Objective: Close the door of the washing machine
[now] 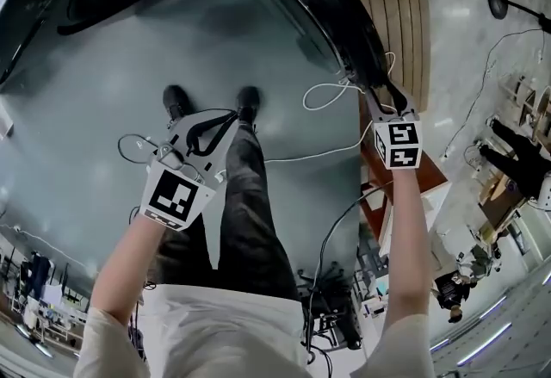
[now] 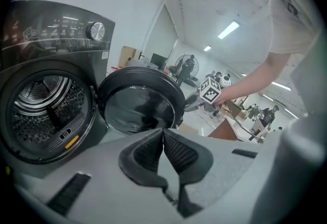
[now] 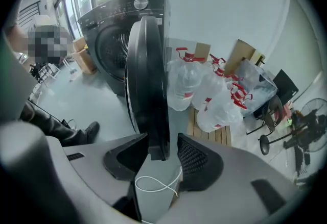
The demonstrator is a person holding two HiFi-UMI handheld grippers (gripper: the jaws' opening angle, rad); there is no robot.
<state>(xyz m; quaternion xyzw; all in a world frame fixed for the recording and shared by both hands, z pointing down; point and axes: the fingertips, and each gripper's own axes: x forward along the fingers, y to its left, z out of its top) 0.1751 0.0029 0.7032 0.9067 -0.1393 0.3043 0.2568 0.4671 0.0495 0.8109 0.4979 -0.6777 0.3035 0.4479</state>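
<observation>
- Right tongs (image 3: 162, 149) stand narrowly apart astride the lower rim of the door (image 3: 148, 75). One side touches it and a slim gap shows at the other.
- Left tongs (image 2: 163, 133) are pressed together and empty, held apart from the washer (image 2: 56, 29) and facing it.
- Door stands swung wide from the drum (image 2: 43, 110).
- White bags (image 3: 204, 90) lie beyond the door.

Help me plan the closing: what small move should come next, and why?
Probably swing the right gripper toward the drum, pushing the door. The door stands wide open, its edge between that gripper's parted jaws; the left gripper is shut and empty.
</observation>
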